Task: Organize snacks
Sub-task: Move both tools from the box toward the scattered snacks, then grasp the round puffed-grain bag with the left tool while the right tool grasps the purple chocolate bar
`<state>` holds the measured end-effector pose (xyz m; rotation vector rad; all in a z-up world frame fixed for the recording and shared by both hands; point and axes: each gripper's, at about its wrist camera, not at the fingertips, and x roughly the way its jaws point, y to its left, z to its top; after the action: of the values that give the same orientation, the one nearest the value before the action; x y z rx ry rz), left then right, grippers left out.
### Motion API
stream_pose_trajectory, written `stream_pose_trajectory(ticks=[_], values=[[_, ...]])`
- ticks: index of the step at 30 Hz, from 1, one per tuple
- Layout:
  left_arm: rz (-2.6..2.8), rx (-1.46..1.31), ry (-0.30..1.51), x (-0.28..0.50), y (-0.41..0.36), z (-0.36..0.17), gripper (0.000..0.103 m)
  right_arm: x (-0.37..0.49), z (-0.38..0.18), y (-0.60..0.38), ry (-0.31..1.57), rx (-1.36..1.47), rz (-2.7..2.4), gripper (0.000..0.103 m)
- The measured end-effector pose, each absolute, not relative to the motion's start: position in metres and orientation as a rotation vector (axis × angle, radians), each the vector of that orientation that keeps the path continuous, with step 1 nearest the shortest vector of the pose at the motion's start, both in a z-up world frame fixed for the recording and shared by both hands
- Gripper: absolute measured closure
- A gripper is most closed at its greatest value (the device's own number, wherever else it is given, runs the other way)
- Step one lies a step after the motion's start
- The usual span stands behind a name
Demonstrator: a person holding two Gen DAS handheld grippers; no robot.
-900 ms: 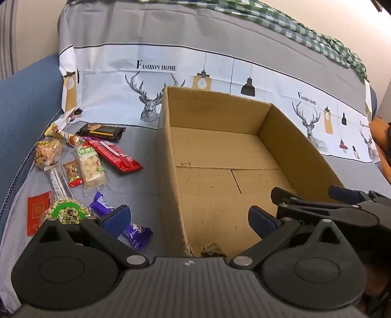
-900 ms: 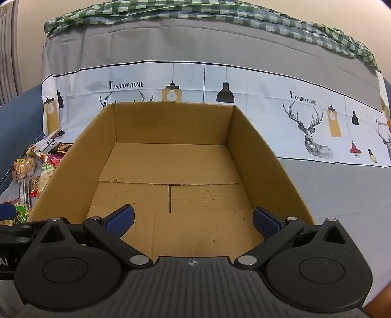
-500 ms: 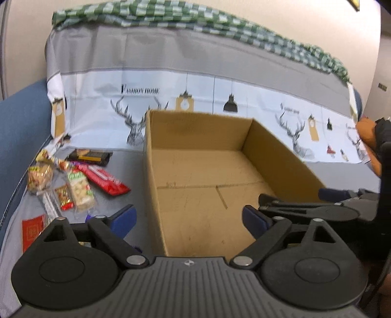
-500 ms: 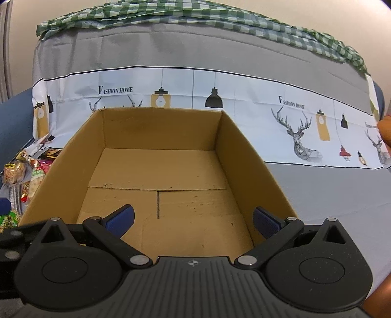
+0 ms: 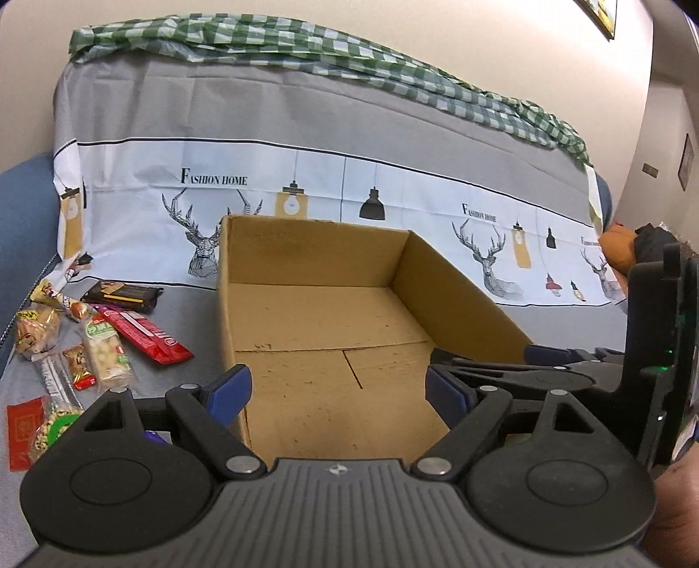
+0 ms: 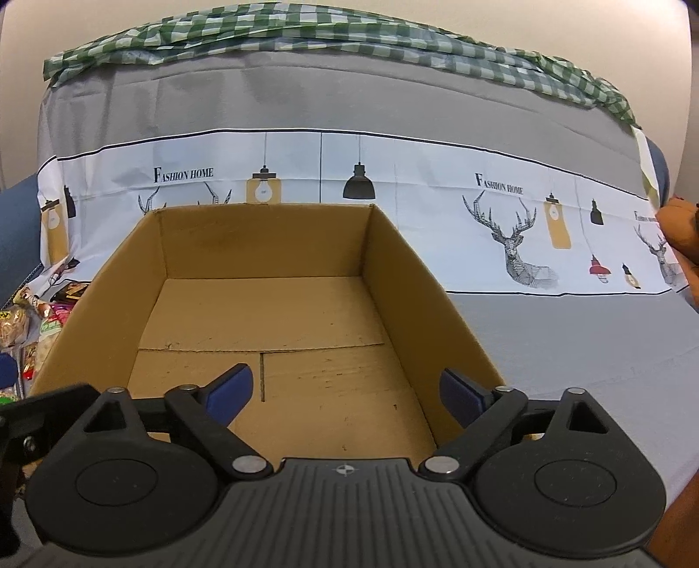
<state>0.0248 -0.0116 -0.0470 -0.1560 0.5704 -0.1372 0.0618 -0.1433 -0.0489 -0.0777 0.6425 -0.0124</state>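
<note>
An open cardboard box (image 5: 323,314) is sitting on a grey printed cover (image 6: 568,341) spread over a sofa, its inside showing only bare cardboard flaps. The left tool (image 5: 338,391) is hovering over the box's near-left corner, its 2 blue-padded fingers (image 5: 229,389) standing wide apart with nothing between them. The right tool (image 6: 345,391) is hanging over the box's near edge, fingers also spread wide and gripping nothing; in the left wrist view it is showing as a black frame (image 5: 524,371) at the box's right side.

The snacks are lying in a loose cluster on the cover just left of the box, outside it: a red bar wrapper (image 5: 140,334), a dark chocolate bar (image 5: 122,295) behind it, a clear pack of pale puffed pieces with a green label (image 5: 107,354), a small red sachet (image 5: 78,367), a brownish bagged snack (image 5: 35,332), a round green-labelled pack (image 5: 54,426) and a flat red packet (image 5: 22,430). A green checked cloth (image 6: 349,30) is draping over the sofa back.
</note>
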Motion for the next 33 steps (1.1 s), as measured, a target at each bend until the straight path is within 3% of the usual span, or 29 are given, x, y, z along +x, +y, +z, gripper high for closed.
stream_pose_trajectory(ticks=[5, 8, 10, 11, 13, 16, 18, 23, 26, 30, 33], values=[[-0.165, -0.179, 0.601, 0.027, -0.009, -0.051, 0.018, 0.06, -0.049, -0.141, 0.602, -0.082, -0.015, 0.029], [-0.178, -0.188, 0.614, 0.028, -0.007, -0.052, 0.035, 0.059, -0.048, -0.142, 0.581, -0.076, -0.006, 0.031], [-0.19, -0.186, 0.629, 0.029, -0.006, -0.052, 0.058, 0.058, -0.046, -0.142, 0.565, -0.071, 0.002, 0.032], [-0.197, -0.189, 0.638, 0.03, -0.004, -0.053, 0.063, 0.058, -0.046, -0.142, 0.562, -0.065, 0.008, 0.034], [-0.208, -0.199, 0.649, 0.031, -0.001, -0.053, 0.08, 0.058, -0.045, -0.141, 0.563, -0.059, 0.024, 0.046], [-0.214, -0.221, 0.661, 0.03, 0.01, -0.048, 0.081, 0.058, -0.045, -0.137, 0.573, -0.039, 0.068, 0.061], [-0.215, -0.245, 0.689, 0.031, 0.024, -0.042, 0.081, 0.058, -0.042, -0.132, 0.568, -0.031, 0.091, 0.064], [-0.213, -0.229, 0.773, 0.048, 0.075, -0.022, 0.08, 0.053, -0.033, -0.114, 0.548, 0.003, 0.172, 0.064], [-0.188, -0.202, 0.777, 0.056, 0.114, -0.018, 0.07, 0.049, -0.029, -0.097, 0.546, -0.002, 0.23, 0.064], [-0.091, -0.313, 0.773, 0.05, 0.173, -0.046, 0.059, 0.045, -0.027, -0.072, 0.567, -0.009, 0.304, 0.064], [0.064, -0.407, 0.959, 0.058, 0.202, -0.076, 0.058, 0.042, -0.026, -0.049, 0.558, -0.034, 0.351, 0.064]])
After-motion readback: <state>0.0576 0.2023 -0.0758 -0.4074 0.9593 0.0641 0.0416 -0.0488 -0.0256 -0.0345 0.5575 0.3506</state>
